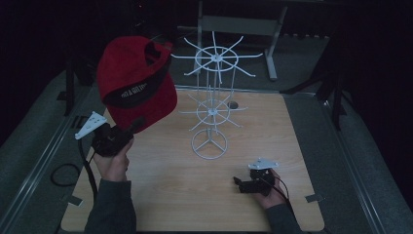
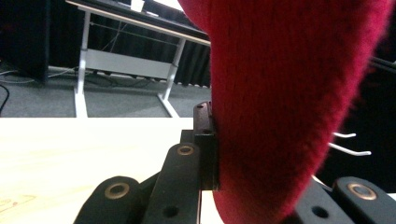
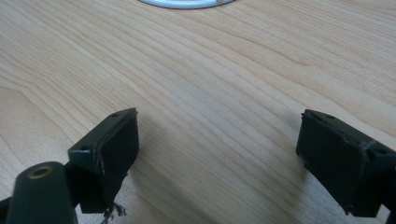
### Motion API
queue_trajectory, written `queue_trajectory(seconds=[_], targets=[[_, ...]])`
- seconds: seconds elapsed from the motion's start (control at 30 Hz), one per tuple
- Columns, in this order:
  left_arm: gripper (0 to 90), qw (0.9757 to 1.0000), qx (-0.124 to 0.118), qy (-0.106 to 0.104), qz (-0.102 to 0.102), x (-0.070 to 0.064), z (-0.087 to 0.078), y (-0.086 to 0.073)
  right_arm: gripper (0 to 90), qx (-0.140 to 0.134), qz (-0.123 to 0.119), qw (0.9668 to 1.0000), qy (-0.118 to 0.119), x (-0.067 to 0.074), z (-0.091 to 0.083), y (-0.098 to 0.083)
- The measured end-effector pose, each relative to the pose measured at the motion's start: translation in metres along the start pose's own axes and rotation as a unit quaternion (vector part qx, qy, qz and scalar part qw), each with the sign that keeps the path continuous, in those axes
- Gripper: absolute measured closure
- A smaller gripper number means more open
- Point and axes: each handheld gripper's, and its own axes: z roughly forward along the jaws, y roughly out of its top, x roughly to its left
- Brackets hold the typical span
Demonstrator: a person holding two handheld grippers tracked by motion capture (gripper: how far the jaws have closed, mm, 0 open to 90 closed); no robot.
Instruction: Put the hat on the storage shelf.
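We are gripping the soft, fuzzy red cap [image 1: 134, 78] by its brim with our left hand-held gripper [image 1: 130, 127]; its round top is pointing up-left. Our right hand-held gripper [image 3: 217, 140] is gaping wide, holding nothing.

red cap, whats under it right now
The red baseball cap with black band hangs above the light wooden table, its brim clamped in the left gripper. The table's far left corner is covered by it.

Fuzzy red cloth cap [image 1: 134, 80] — matt pale wood-grain table [image 1: 195, 195]
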Motion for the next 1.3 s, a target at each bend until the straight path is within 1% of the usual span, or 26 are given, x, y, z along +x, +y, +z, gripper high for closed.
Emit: queue_trajectory(seconds=[0.3, 0.47, 0.6, 1.3], targets=[[85.7, 1.0000, -0.008, -0.004, -0.002, -0.003, 0.001, 0.003, 12.9, 0.000, 0.000, 1.0000, 0.000, 0.000, 0.000, 0.000], [85.7, 1.0000, -0.008, -0.005, -0.002, -0.004, 0.001, 0.005, 12.9, 0.000, 0.000, 1.0000, 0.000, 0.000, 0.000, 0.000], [85.7, 0.9999, -0.012, -0.010, -0.002, -0.005, 0.001, 0.007, 12.9, 0.000, 0.000, 1.0000, 0.000, 0.000, 0.000, 0.000], [85.6, 0.9996, -0.015, -0.021, 0.008, -0.012, 0.000, 0.010, 12.9, 0.000, 0.000, 1.0000, 0.000, 0.000, 0.000, 0.000]])
